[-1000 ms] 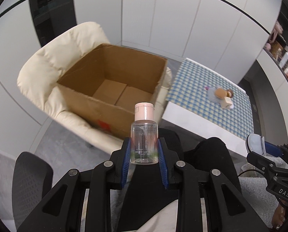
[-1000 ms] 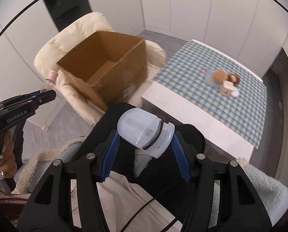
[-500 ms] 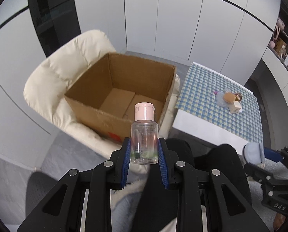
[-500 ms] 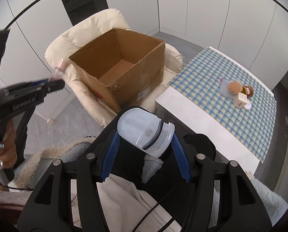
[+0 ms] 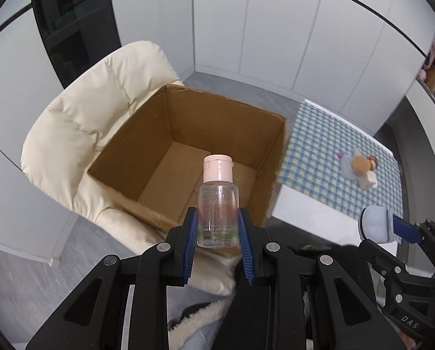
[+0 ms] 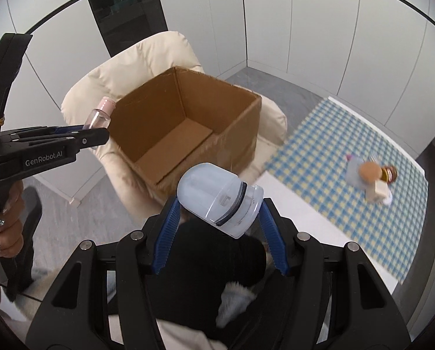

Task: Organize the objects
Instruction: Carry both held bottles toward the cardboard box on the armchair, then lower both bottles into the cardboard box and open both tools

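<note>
My left gripper [image 5: 218, 227] is shut on a clear bottle with a pink cap [image 5: 218, 201], held upright just before the near rim of an open, empty cardboard box [image 5: 170, 180]. The box sits on a cream armchair [image 5: 80, 134]. My right gripper [image 6: 218, 217] is shut on a pale blue domed container with a clear lid [image 6: 217, 198], held above the near right corner of the box [image 6: 232, 134]. The left gripper [image 6: 80, 135] with the bottle [image 6: 99, 116] shows at the left of the right wrist view. The right gripper's container [image 5: 375, 224] shows at the right of the left wrist view.
A low white table with a blue-and-yellow checked cloth [image 6: 348, 157] stands right of the armchair [image 6: 147, 58]. A small group of items [image 6: 372, 179] lies on the cloth. White cabinet walls stand behind. The person's legs and a fleecy garment [image 6: 235, 300] are below the grippers.
Both grippers have moved closer to the box, which now looms larger. The bottle and the domed container stay held as before.
</note>
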`<state>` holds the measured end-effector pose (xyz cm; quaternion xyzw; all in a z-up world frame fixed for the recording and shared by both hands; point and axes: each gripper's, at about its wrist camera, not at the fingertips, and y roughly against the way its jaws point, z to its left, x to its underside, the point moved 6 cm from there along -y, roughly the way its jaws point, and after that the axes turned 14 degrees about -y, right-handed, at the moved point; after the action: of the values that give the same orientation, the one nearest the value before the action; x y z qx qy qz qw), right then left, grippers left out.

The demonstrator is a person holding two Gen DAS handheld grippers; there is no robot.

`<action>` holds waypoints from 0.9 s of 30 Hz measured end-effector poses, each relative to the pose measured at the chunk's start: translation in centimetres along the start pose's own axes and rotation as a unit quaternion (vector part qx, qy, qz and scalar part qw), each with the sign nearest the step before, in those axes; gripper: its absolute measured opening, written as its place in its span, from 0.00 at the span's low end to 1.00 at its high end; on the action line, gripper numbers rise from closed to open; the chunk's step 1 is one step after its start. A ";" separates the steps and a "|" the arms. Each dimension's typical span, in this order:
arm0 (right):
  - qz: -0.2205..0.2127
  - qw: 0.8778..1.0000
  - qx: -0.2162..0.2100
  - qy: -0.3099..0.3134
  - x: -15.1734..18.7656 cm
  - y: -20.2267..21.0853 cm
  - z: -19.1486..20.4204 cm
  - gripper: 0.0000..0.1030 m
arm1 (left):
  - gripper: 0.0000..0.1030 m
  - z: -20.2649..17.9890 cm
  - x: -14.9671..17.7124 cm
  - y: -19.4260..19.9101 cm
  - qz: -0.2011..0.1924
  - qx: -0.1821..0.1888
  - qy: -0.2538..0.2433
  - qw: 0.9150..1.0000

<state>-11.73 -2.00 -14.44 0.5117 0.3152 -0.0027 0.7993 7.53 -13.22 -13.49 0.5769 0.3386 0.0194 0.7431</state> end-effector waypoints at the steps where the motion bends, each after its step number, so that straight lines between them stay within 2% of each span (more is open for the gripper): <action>1: -0.002 1.000 -0.001 0.003 -0.8 -0.6 0.2 0.57 | 0.26 0.4 -0.5 -0.5 0.000 -0.002 0.002 1.000; 5: 0.003 1.000 -0.015 0.014 -3.6 -3.2 1.2 0.57 | 0.26 2.0 -2.2 -2.4 0.000 -0.020 0.012 1.000; 13: 0.013 1.000 -0.009 0.026 -8.4 -8.8 2.9 0.57 | 0.26 5.4 -5.2 -6.8 0.011 -0.053 0.027 0.998; 19: 0.032 0.999 -0.001 0.026 -10.3 -12.9 3.4 0.57 | 0.26 7.5 -6.4 -10.6 0.017 -0.070 0.039 0.997; 22: 0.041 0.999 0.006 0.029 -10.8 -14.7 3.7 0.57 | 0.26 8.2 -6.0 -12.0 0.031 -0.063 0.042 0.997; 27: 0.052 0.998 0.012 0.032 -11.1 -16.7 4.1 0.57 | 0.26 9.8 -5.7 -12.9 0.029 -0.107 0.027 0.993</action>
<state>-24.04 -16.85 -21.26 0.5366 0.3135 0.0511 0.7817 3.62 -28.15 -21.00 0.5026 0.3374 0.0925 0.7906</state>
